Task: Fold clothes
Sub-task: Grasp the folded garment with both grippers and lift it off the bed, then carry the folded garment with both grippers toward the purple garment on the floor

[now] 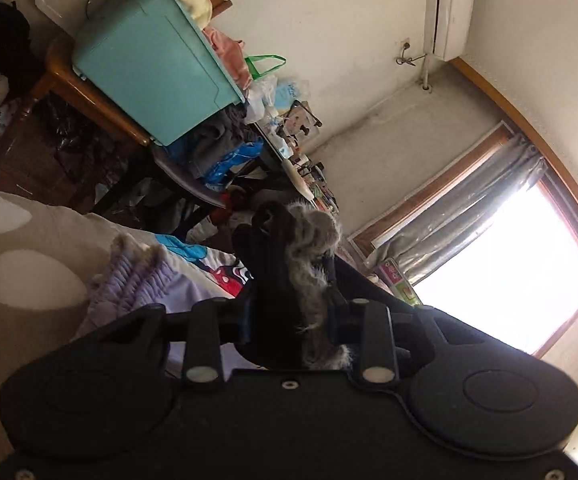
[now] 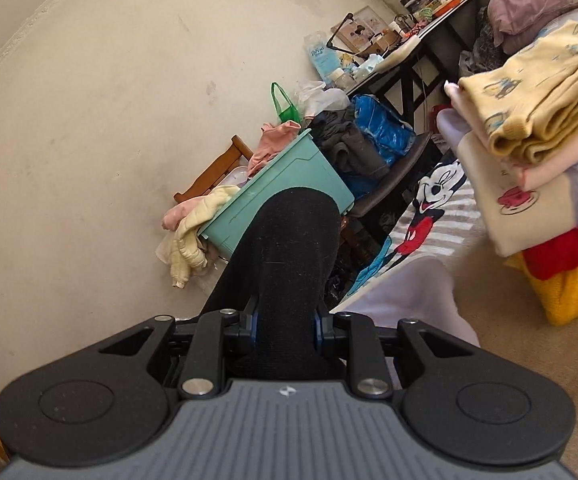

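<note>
Both grippers hold a black garment with a grey fur trim (image 1: 313, 248) up in the air. In the left wrist view my left gripper (image 1: 295, 240) is shut on the black cloth (image 1: 273, 280) and the fur, which cover its fingers. In the right wrist view my right gripper (image 2: 285, 248) is shut on a smooth fold of the same black garment (image 2: 289, 280), which drapes over both fingers and hides them. A lilac garment (image 1: 137, 276) lies on the bed below and also shows in the right wrist view (image 2: 409, 292).
A stack of folded clothes (image 2: 529, 152) sits on the bed to the right. A teal bin (image 2: 289, 184) with clothes hanging over it stands on a wooden chair by the wall. A cluttered desk (image 2: 409, 60) and a bright window (image 1: 509, 272) lie beyond.
</note>
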